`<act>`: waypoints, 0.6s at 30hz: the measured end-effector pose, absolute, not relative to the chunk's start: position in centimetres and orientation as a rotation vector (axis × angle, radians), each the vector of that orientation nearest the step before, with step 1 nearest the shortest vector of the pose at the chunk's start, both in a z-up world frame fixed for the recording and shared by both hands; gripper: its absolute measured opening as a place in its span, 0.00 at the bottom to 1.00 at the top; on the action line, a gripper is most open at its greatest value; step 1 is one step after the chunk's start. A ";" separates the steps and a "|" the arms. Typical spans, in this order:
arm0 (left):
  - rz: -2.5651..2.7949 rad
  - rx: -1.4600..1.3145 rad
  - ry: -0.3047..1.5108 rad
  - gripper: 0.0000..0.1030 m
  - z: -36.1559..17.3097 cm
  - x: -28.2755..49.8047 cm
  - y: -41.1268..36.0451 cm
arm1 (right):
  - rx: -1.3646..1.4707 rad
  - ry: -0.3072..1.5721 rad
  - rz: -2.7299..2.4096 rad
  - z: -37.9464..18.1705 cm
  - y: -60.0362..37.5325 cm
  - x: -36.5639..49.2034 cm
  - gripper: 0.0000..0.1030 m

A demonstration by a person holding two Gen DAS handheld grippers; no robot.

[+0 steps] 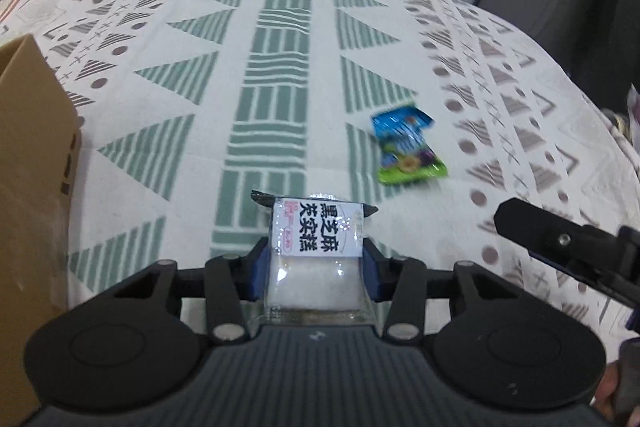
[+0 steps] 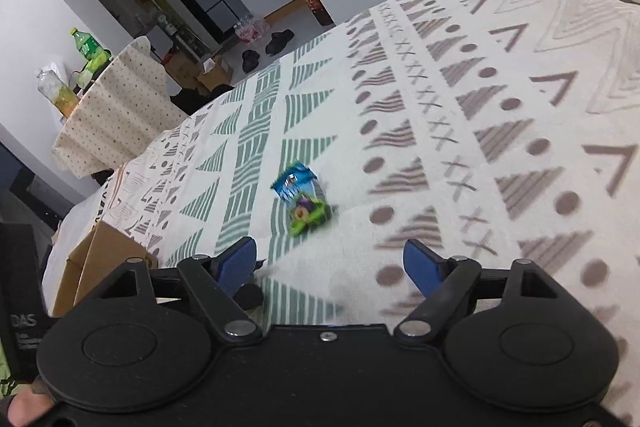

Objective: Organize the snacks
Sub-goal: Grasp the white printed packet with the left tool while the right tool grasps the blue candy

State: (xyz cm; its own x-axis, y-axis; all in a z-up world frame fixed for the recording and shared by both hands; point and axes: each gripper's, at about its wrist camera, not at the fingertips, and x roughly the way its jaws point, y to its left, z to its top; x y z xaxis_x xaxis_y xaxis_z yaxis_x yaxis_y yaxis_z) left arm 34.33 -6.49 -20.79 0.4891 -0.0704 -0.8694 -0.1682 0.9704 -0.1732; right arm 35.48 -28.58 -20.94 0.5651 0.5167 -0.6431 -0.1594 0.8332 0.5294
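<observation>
The left hand-held gripper (image 1: 316,263) clamps a clear white snack packet (image 1: 318,259) between its blue pads. The right hand-held gripper (image 2: 330,263) gapes wide, empty, near the blue-green snack packet (image 2: 302,197) mid-bench on the patterned cloth (image 1: 200,99).

Soft, even indoor light, no hard shadows on the patterned cloth (image 1: 280,67). Fisheye bends its far edge into a dome in both views. Motion blur smears the blue-green snack packet (image 2: 302,199) (print unreadable); clear wrapper (image 1: 320,279) glints faintly.
</observation>
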 end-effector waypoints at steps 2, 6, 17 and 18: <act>0.075 -0.260 1.061 0.44 -20.9 34.6 -5.8 | 0.437 0.885 0.414 -21.2 -27.9 36.3 0.77; 0.076 -0.274 1.063 0.44 -20.9 35.0 -4.7 | 0.423 0.877 0.430 -21.5 -26.6 37.1 0.76; 0.114 -0.290 1.042 0.44 -19.1 36.8 -0.7 | 0.365 0.870 0.408 -22.5 -23.8 39.7 0.72; 0.115 -0.294 1.043 0.44 -19.0 36.9 -0.5 | 0.364 0.865 0.407 -22.5 -23.6 39.9 0.72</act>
State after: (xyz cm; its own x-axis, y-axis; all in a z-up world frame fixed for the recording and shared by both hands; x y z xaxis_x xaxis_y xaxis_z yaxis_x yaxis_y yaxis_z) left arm 36.95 -0.51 -18.98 0.5019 -0.0452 -0.8637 -0.2326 0.9548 -0.1852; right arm 39.91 -23.56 -22.49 0.5814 0.4838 -0.6542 -0.1955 0.8635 0.4648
